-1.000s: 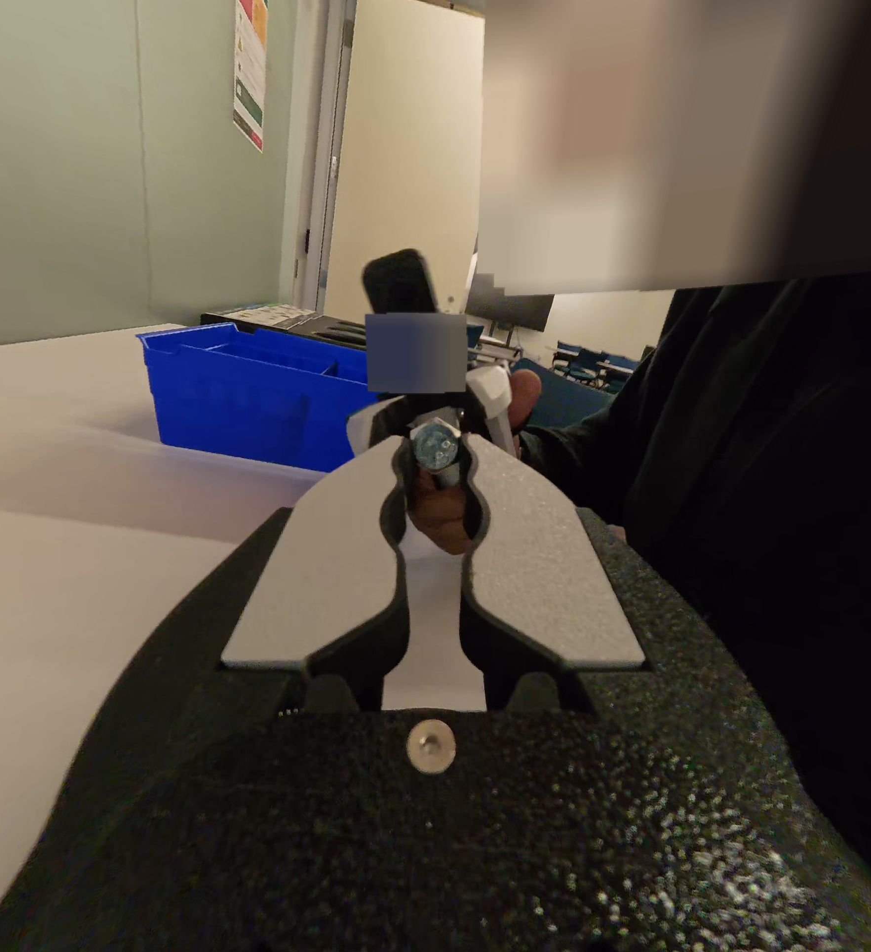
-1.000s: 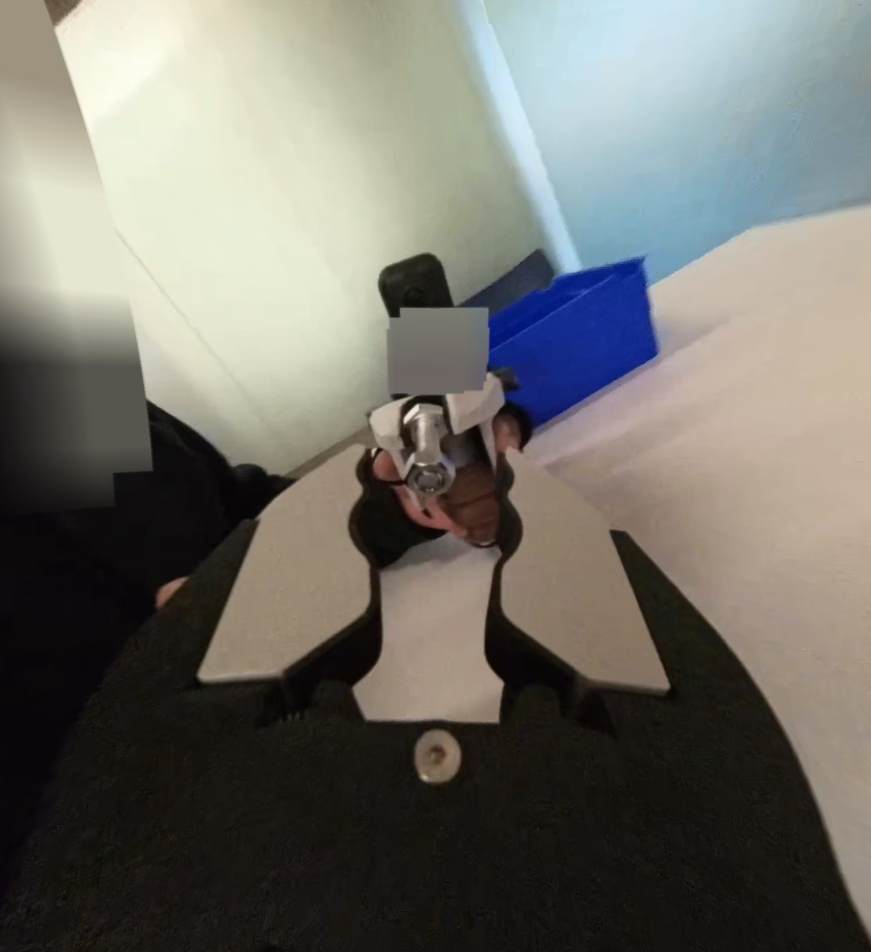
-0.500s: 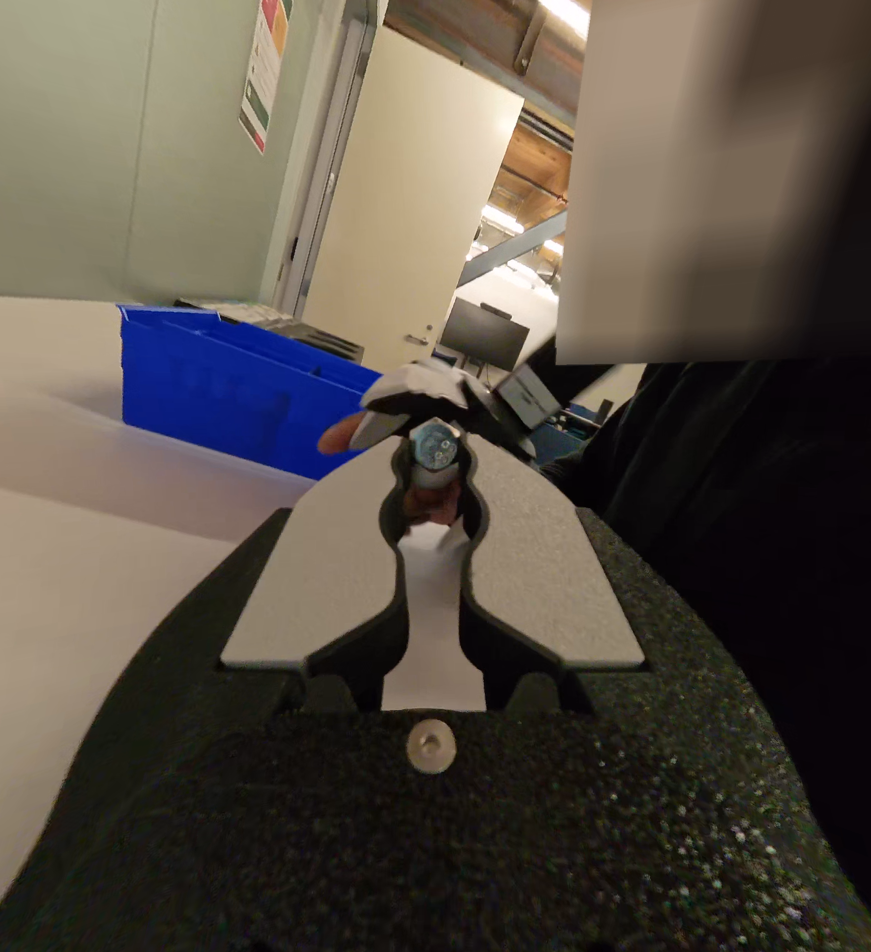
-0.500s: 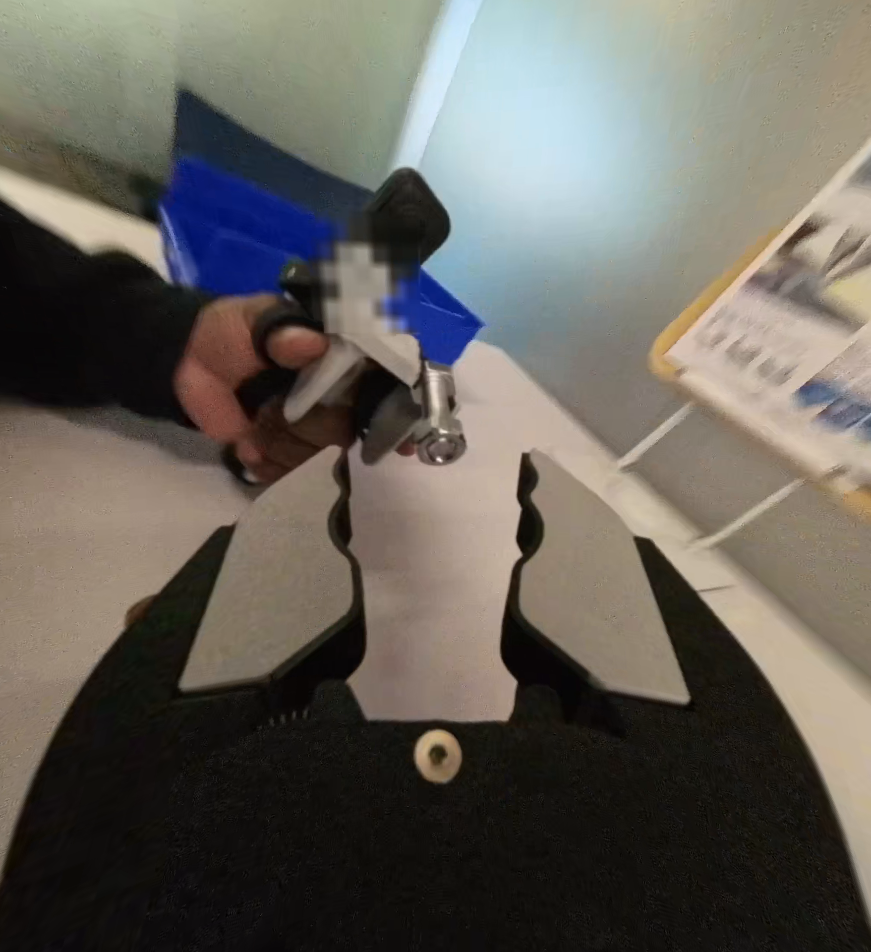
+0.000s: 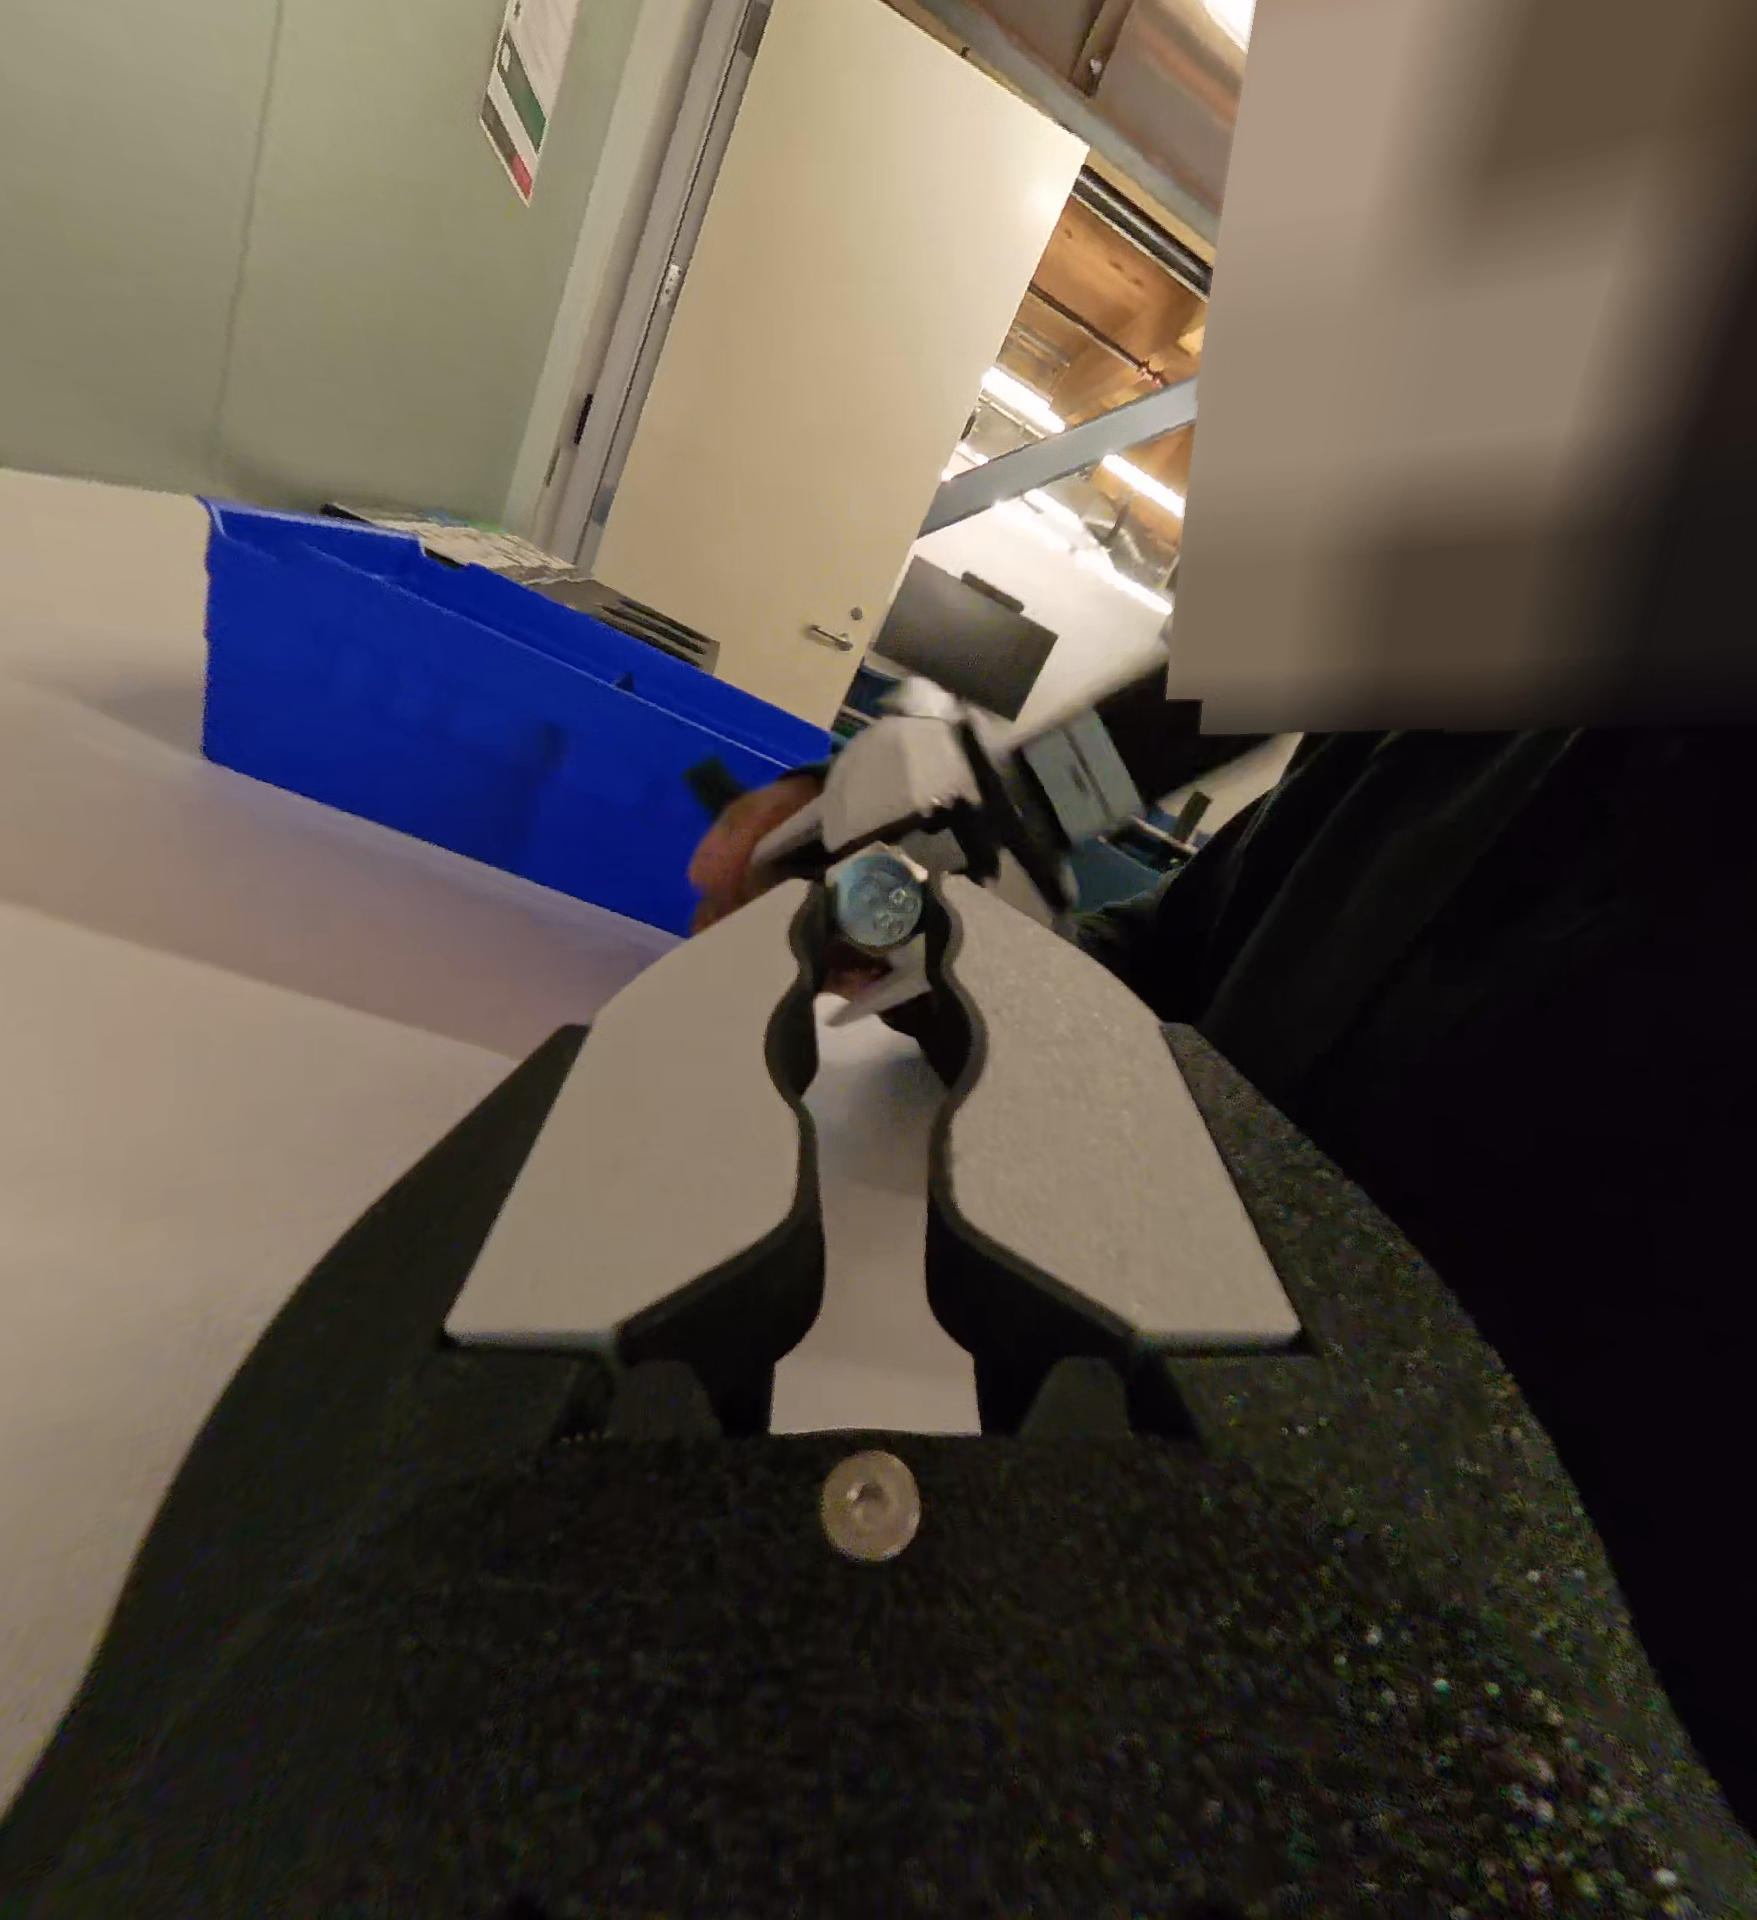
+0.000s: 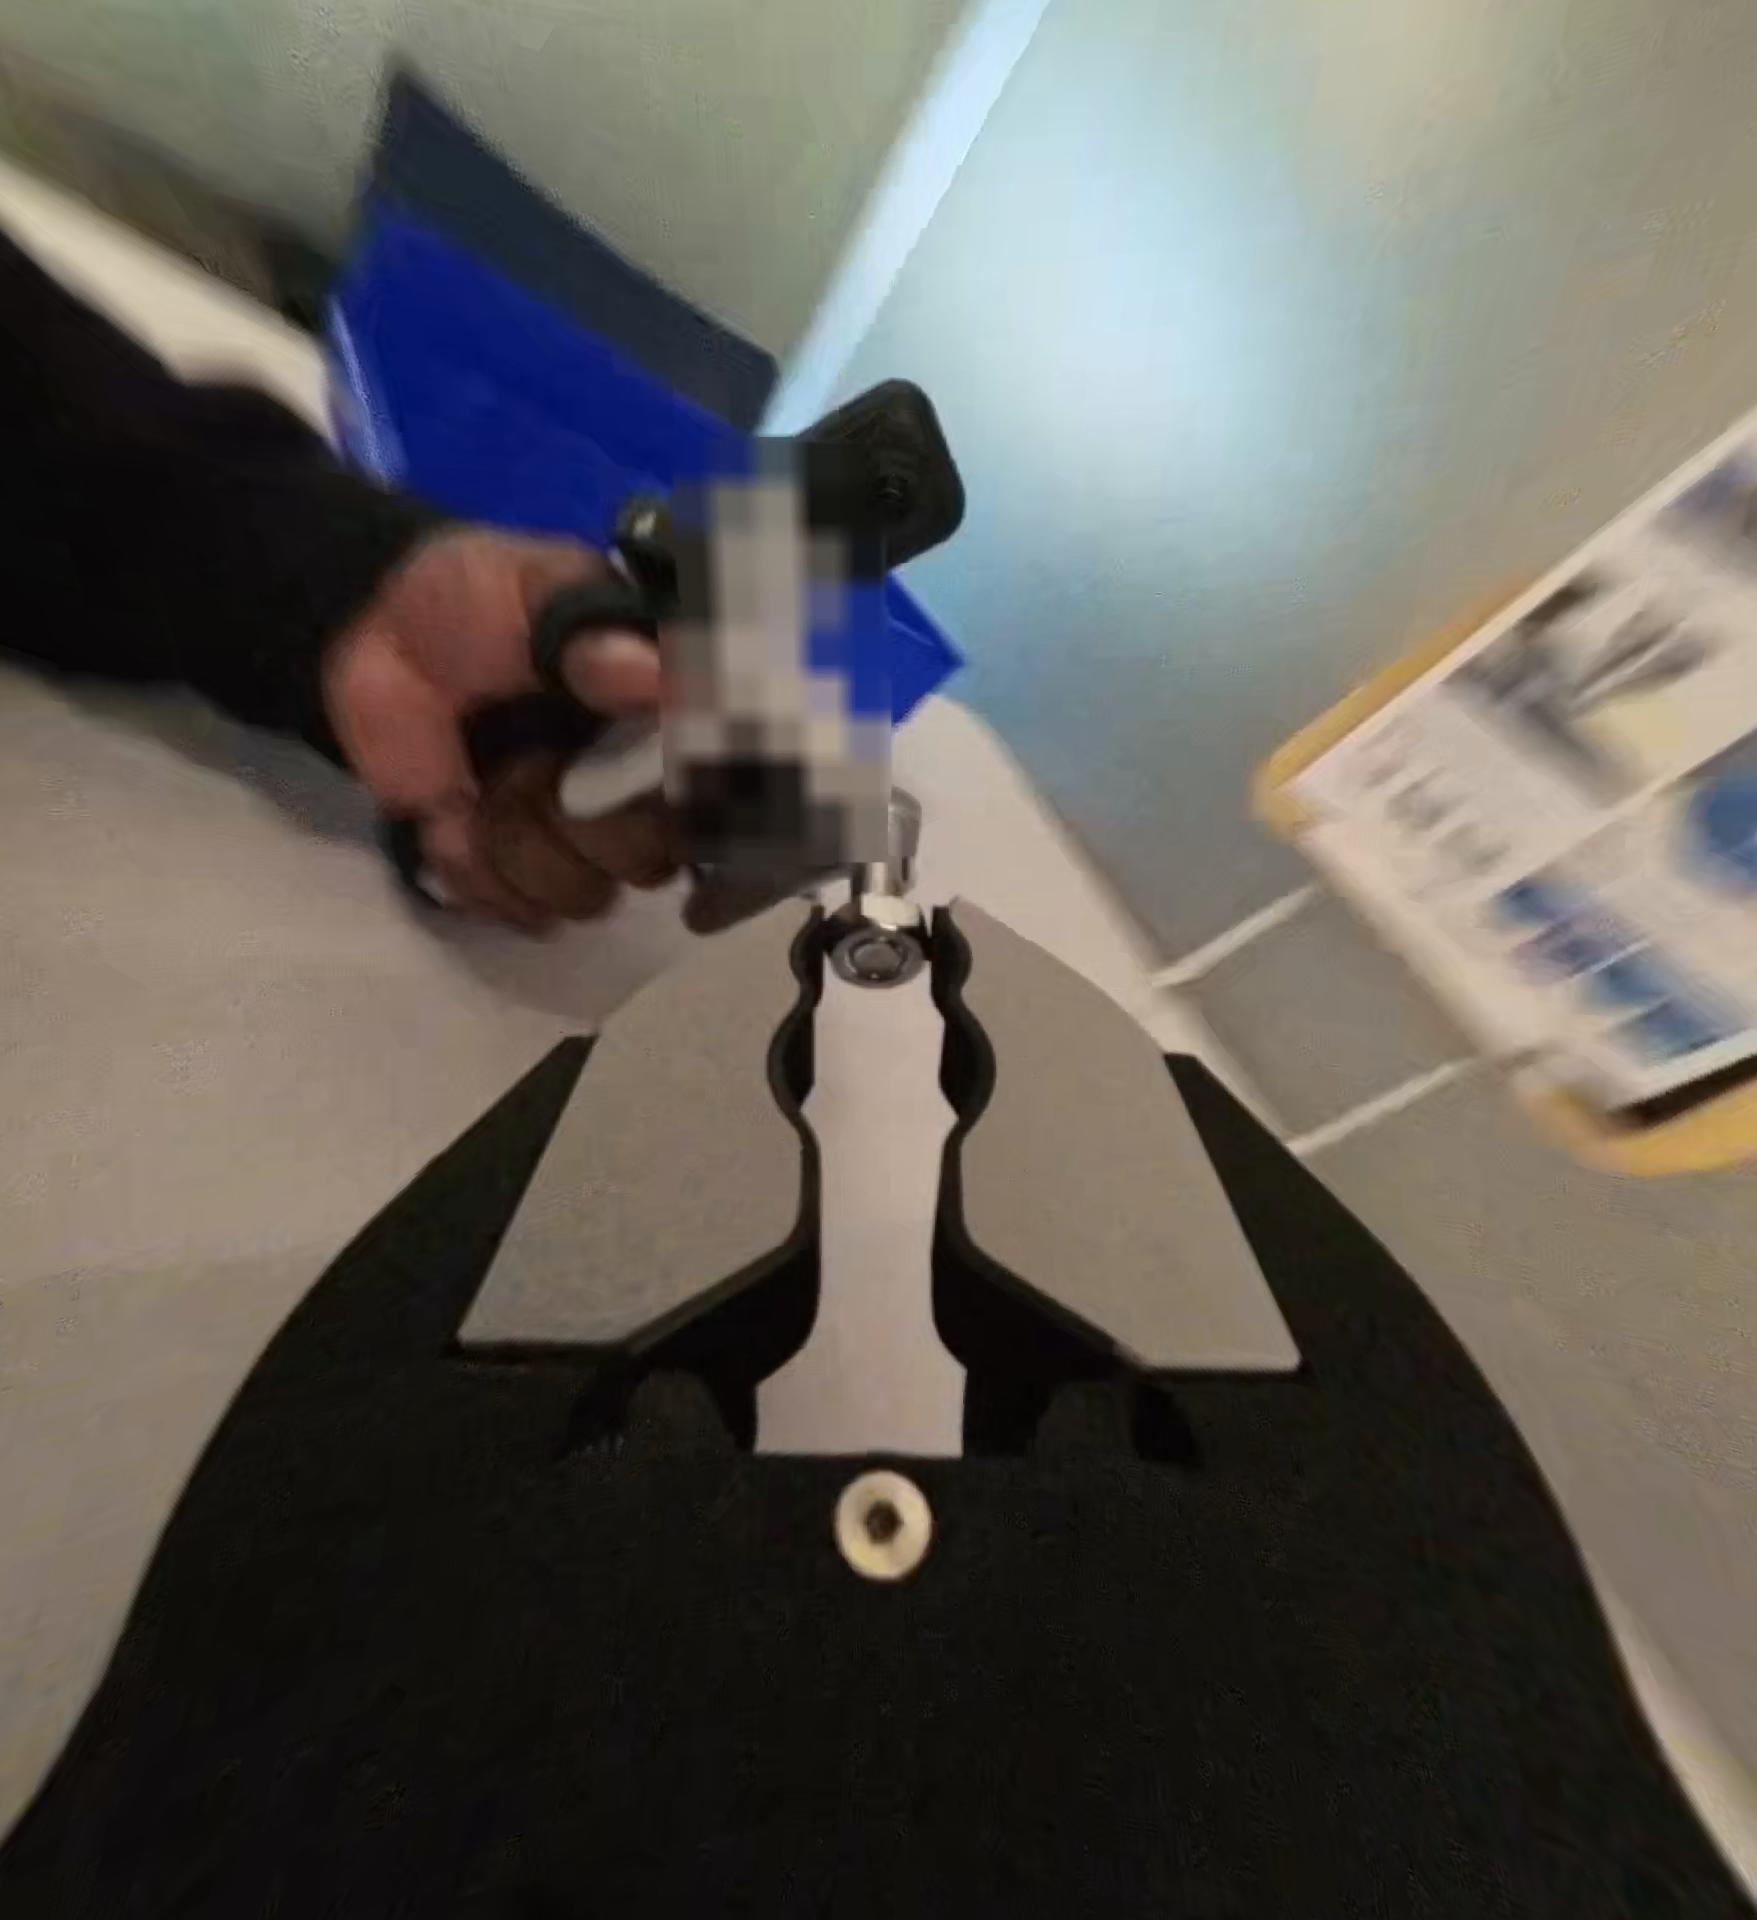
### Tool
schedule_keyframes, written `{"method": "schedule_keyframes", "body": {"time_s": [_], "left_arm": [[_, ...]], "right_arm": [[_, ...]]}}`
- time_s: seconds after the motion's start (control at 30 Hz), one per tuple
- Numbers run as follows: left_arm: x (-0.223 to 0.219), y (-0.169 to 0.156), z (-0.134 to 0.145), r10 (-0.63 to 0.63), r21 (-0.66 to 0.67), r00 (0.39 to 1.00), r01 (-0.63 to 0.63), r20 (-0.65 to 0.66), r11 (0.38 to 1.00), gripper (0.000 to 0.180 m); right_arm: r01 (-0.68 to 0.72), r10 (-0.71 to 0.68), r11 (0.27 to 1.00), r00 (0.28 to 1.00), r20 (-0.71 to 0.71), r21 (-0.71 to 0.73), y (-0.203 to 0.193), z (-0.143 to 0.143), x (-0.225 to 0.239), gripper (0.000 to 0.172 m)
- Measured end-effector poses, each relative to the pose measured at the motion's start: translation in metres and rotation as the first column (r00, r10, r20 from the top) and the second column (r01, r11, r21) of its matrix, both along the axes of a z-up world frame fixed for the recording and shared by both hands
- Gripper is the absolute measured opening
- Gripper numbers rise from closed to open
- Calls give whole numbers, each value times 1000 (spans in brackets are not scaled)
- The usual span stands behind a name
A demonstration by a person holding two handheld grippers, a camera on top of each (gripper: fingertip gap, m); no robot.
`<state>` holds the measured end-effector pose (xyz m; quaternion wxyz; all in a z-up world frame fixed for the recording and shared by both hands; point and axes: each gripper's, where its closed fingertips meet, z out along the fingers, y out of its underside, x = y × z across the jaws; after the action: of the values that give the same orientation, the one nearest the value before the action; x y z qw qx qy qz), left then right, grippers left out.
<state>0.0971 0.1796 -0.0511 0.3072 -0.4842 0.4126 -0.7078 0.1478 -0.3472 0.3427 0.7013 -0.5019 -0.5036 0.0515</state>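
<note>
White table (image 5: 178,1091) open; blue bin (image 5: 417,717) beyond left hand-held gripper (image 5: 876,920).

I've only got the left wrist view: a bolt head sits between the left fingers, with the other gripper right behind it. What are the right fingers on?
Observer: The right gripper has its fingers against both sides of a silver nut on the far end of the bolt.
Operator: Any shank showing between the two grippers?
Observer: Yes, a short stretch of shank shows between the nut and the left gripper.
Operator: Anything else off to that side?
Observer: A blurred yellow-framed sign on a white wire stand, well to the right of the fingers.
</note>
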Motion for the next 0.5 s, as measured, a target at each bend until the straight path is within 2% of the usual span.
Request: {"method": "schedule_keyframes", "body": {"time_s": [0.03, 0.07, 0.1, 0.17, 0.23, 0.27, 0.33, 0.4, 0.43, 0.47, 0.5], "left_arm": [[1, 0, -1, -5, -17, 1000, 5, -1, 1000, 17], [1, 1, -1, -2, -18, 1000, 2, -2, 1000, 17], [1, 1, 0, 2, -19, 1000, -2, 7, 1000, 17], [-3, 4, 7, 15, -34, 998, -13, 55, 999, 16], [-7, 8, 11, 27, -47, 995, -23, 94, 999, 16], [-8, 9, 13, 34, -44, 994, -29, 104, 999, 16], [-8, 8, 13, 39, -16, 993, -38, 109, 999, 17], [-6, 4, 11, 33, 25, 995, -35, 96, 999, 16], [-4, 2, 9, 31, 44, 996, -35, 84, 998, 17], [-3, 0, 8, 27, 58, 997, -31, 72, 998, 16], [-2, -1, 7, 24, 63, 997, -28, 70, 998, 17]], "right_arm": [[46, -67, 982, 992, 108, 182, -1, 0, 0, 19], [61, -99, 967, 985, 143, 249, -1, -2, 0, 19], [56, -77, 980, 991, 105, 192, -1, -1, -1, 26], [9, -17, 997, 995, -98, -81, 3, 5, 0, 53], [-136, 11, 923, 944, -329, -361, 5, 9, 1, 61], [-240, 11, 852, 897, -442, -465, 5, 12, 1, 60], [-430, -23, 687, 793, -609, -586, 4, 14, 1, 54], [-532, -56, 560, 740, -670, -635, 3, 10, -1, 47], [-552, -44, 523, 744, -667, -650, -1, 6, -4, 40], [-539, -25, 521, 766, -643, -662, -4, 2, -6, 20], [-493, -5, 565, 800, -600, -662, -4, -1, -7, 18]]}}
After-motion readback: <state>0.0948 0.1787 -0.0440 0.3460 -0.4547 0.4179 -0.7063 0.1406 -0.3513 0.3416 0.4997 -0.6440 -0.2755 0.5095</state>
